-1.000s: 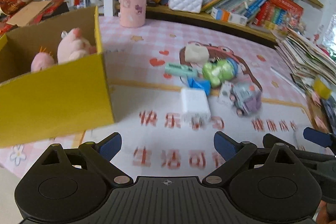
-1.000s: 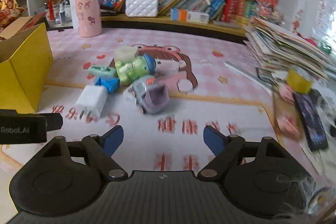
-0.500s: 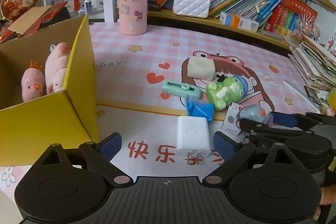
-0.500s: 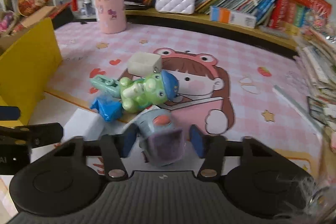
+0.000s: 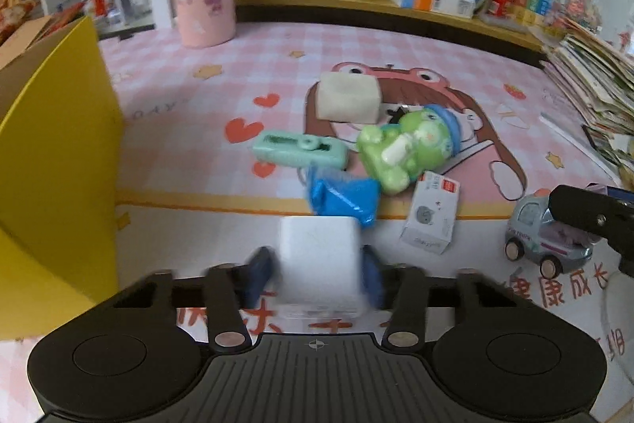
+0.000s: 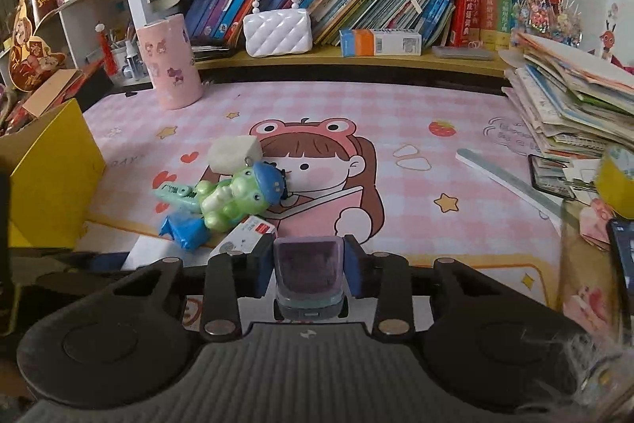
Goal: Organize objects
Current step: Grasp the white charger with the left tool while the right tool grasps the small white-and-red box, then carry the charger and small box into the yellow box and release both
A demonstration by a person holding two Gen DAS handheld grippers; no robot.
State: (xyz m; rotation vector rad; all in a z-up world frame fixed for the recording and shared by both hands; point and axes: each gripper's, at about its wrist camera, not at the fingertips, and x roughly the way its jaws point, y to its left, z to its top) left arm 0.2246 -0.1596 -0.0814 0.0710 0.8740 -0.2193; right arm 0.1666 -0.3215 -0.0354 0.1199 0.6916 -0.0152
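Observation:
My left gripper (image 5: 315,276) is shut on the white charger block (image 5: 319,258), low over the mat. My right gripper (image 6: 307,266) is shut on the grey toy car (image 6: 307,270); the car also shows in the left wrist view (image 5: 545,238) at the right. Loose on the mat lie a green dinosaur toy (image 5: 408,149) (image 6: 237,199), a mint clip (image 5: 299,149), a blue wrapped piece (image 5: 342,199), a beige eraser block (image 5: 348,98) and a small white card box (image 5: 430,213). The yellow box (image 5: 55,161) (image 6: 47,177) stands at the left.
A pink cup (image 6: 170,62) and a white quilted purse (image 6: 277,30) stand at the back by the bookshelf. A stack of papers (image 6: 574,106), a ruler (image 6: 511,179) and a yellow tape roll (image 6: 616,179) crowd the right side.
Both grippers moved forward and down and closed: the left on the white charger block, the right on the grey toy car. The toy car shifted right of the pile.

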